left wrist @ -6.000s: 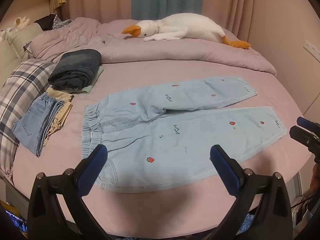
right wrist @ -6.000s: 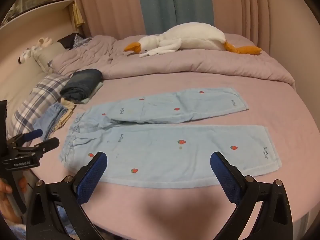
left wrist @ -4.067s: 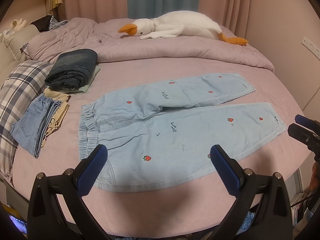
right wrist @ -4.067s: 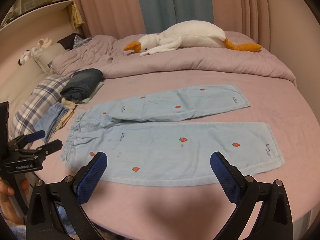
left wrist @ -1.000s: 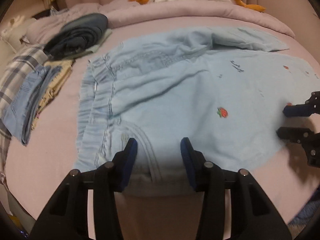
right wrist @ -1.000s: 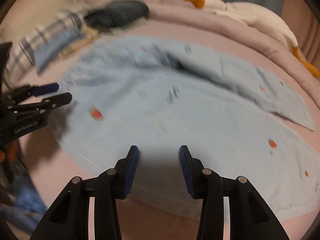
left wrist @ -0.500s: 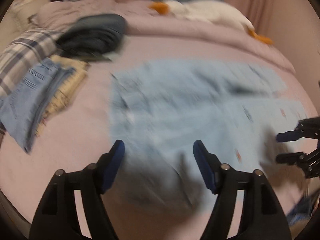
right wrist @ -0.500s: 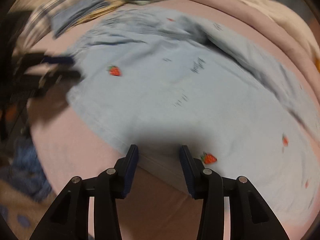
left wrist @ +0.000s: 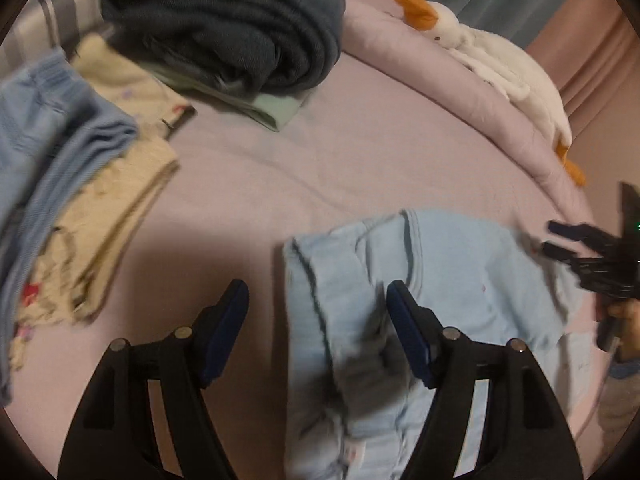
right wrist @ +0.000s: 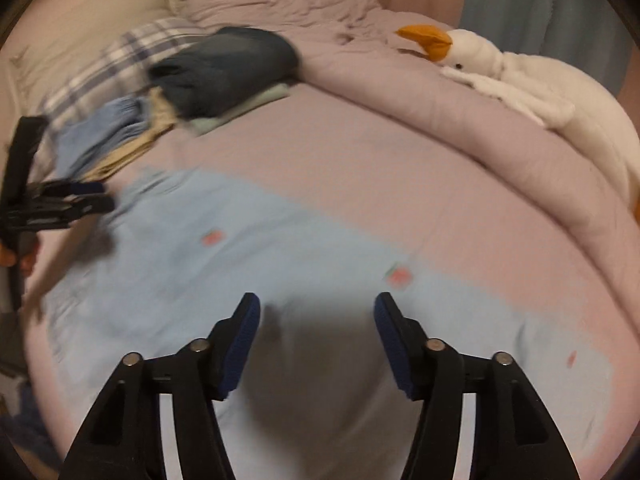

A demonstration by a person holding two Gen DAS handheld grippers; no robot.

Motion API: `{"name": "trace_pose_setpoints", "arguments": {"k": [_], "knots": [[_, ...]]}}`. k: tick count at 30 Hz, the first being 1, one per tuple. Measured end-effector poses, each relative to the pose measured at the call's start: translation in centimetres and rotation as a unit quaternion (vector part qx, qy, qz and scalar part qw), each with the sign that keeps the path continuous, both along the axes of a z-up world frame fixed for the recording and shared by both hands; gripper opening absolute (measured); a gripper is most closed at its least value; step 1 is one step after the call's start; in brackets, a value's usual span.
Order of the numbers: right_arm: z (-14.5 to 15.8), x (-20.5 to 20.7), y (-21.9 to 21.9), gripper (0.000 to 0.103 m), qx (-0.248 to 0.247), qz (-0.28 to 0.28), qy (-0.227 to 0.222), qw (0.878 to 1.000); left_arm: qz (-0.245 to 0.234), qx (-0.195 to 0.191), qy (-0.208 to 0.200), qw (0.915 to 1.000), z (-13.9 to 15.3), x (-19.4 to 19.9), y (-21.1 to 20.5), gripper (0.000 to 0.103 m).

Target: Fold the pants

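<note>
Left gripper [left wrist: 316,312], right gripper [right wrist: 316,320] — both apart, empty, over the pants [right wrist: 248,256]: soft, limp denim — you'd pinch the waistband edge.

We count one pair of light blue pants [left wrist: 440,264] spread on one bed [left wrist: 280,152]. On them we can make out three red strawberry marks [right wrist: 212,237] in the right wrist view, blurred. There are two claws: the left claw [left wrist: 318,300] and the right claw [right wrist: 318,312], each with two blue-padded fingers [left wrist: 224,328]. We see one plush goose [right wrist: 516,76], one rolled dark garment [left wrist: 224,20], one plaid pillow [right wrist: 120,60], and one side stack of folded clothes [left wrist: 72,160]; how many pieces lie in it we cannot tell.
</note>
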State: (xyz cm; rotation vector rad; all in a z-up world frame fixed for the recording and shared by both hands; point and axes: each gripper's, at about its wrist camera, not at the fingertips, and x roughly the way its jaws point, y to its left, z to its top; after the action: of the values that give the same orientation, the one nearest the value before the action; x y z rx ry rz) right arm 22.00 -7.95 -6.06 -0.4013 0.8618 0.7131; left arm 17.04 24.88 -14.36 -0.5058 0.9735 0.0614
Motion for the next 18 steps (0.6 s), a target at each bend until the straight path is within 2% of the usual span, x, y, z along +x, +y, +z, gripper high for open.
{"name": "trace_pose_setpoints", "arguments": {"k": [2, 4, 6, 7, 9, 12, 14, 15, 16, 18], "knots": [[-1.0, 2.2, 0.2, 0.062, -0.019, 0.000, 0.002, 1.000, -0.013, -0.012, 0.005, 0.9998, -0.1, 0.8, 0.4, 0.070], [-1.9, 4.7, 0.9, 0.062, -0.038, 0.011, 0.024, 0.999, -0.035, 0.008, 0.008, 0.9993, 0.0, 1.3, 0.0, 0.065], [-3.1, 6.1, 1.6, 0.062, -0.066, 0.023, 0.037, 0.997, -0.064, 0.023, 0.010, 0.9976, 0.2, 1.5, -0.5, 0.056], [-3.8, 6.8, 1.9, 0.062, -0.076, 0.036, 0.055, 0.995, -0.080, 0.019, 0.010, 0.9965, 0.2, 1.6, -0.7, 0.044], [-5.6, 8.0, 2.2, 0.062, -0.100, 0.046, 0.085, 0.990, -0.095, 0.028, 0.015, 0.9949, 0.2, 2.0, -0.9, 0.043], [-6.0, 8.4, 2.3, 0.060, -0.089, 0.058, 0.105, 0.989, -0.096, 0.028, 0.017, 0.9949, 0.7, 2.4, -0.6, 0.035], [-5.7, 8.0, 2.4, 0.034, -0.081, 0.075, 0.117, 0.987, -0.091, 0.035, 0.012, 0.9951, 0.7, 2.8, -0.5, 0.033], [-5.5, 7.6, 2.5, 0.026, -0.082, 0.081, 0.120, 0.986, -0.086, 0.038, 0.012, 0.9955, 0.5, 2.7, -0.5, 0.033], [-5.2, 7.1, 2.7, 0.008, -0.082, 0.092, 0.124, 0.985, -0.082, 0.043, 0.017, 0.9956, 0.1, 2.9, -0.6, 0.033], [-4.5, 6.4, 3.0, 0.008, -0.090, 0.100, 0.100, 0.986, -0.081, 0.067, 0.016, 0.9944, -0.3, 3.1, -1.1, 0.033]]}}
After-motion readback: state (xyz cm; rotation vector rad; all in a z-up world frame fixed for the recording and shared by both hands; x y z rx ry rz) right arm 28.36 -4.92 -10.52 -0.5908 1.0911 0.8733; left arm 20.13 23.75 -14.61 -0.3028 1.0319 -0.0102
